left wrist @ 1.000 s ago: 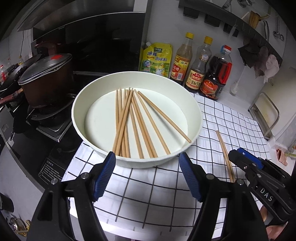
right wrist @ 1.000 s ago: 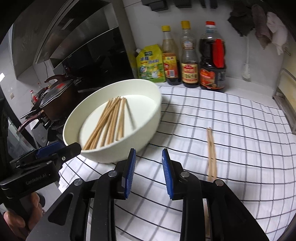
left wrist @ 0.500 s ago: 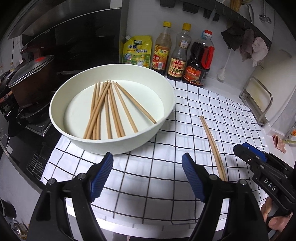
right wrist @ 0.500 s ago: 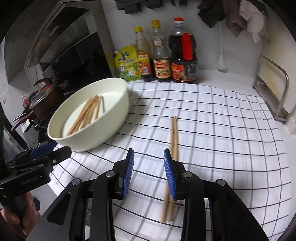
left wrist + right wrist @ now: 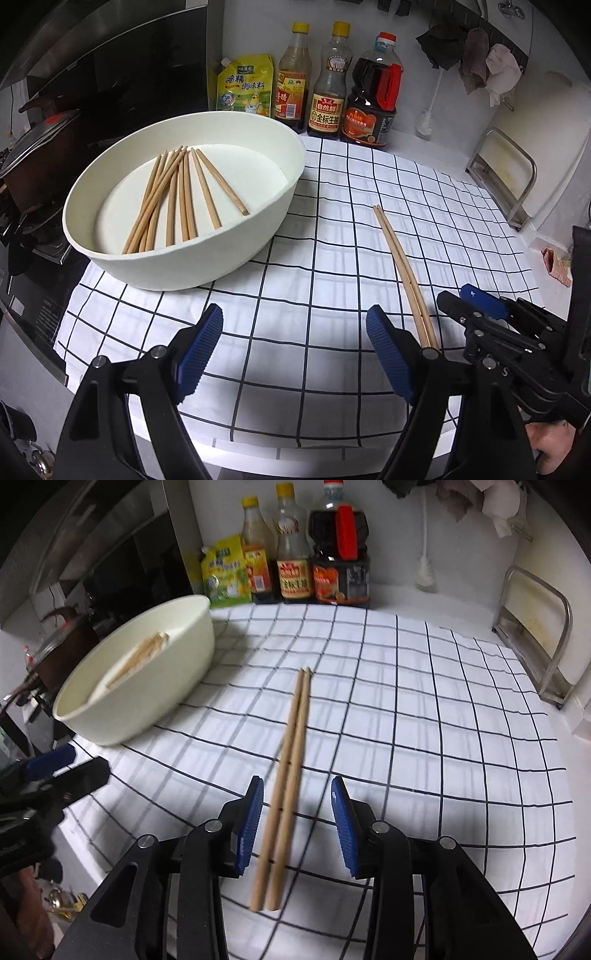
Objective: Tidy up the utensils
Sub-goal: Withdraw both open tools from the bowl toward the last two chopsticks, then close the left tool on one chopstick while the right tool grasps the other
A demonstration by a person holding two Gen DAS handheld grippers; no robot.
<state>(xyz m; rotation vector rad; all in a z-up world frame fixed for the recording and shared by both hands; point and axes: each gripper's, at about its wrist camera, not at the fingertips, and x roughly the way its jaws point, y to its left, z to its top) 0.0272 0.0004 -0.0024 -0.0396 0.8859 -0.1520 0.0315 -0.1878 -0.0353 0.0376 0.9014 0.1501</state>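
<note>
Left wrist view: the left gripper point(image 5: 293, 347) hangs wide open over bare checked cloth point(image 5: 325, 236) with nothing between its fingers point(image 5: 201, 349). The white bowl point(image 5: 266, 229), smooth and round with a thin rim, sits at ten o'clock and holds a loose fan of wooden chopsticks point(image 5: 177, 199). A separate pair of chopsticks point(image 5: 400, 266) lies flat on the cloth at two o'clock, side by side and touching; the right gripper point(image 5: 465, 302) shows near the pair's close end. The bench point(image 5: 424, 147) edge runs white behind the cloth, with sauce bottles point(image 5: 325, 96) at twelve o'clock.

Right wrist view: the right gripper point(image 5: 297, 823) straddles the pair of chopsticks point(image 5: 291, 760), its jaws opening, the ribbed blue pads clear of the wood on both sides. The sticks are slim, round and smooth, so they will likely roll apart. I would centre the pair between the pads, come down until the tips nearly meet the soft cloth, then close squarely across both sticks. The bowl point(image 5: 173, 679) waits at ten o'clock.
</note>
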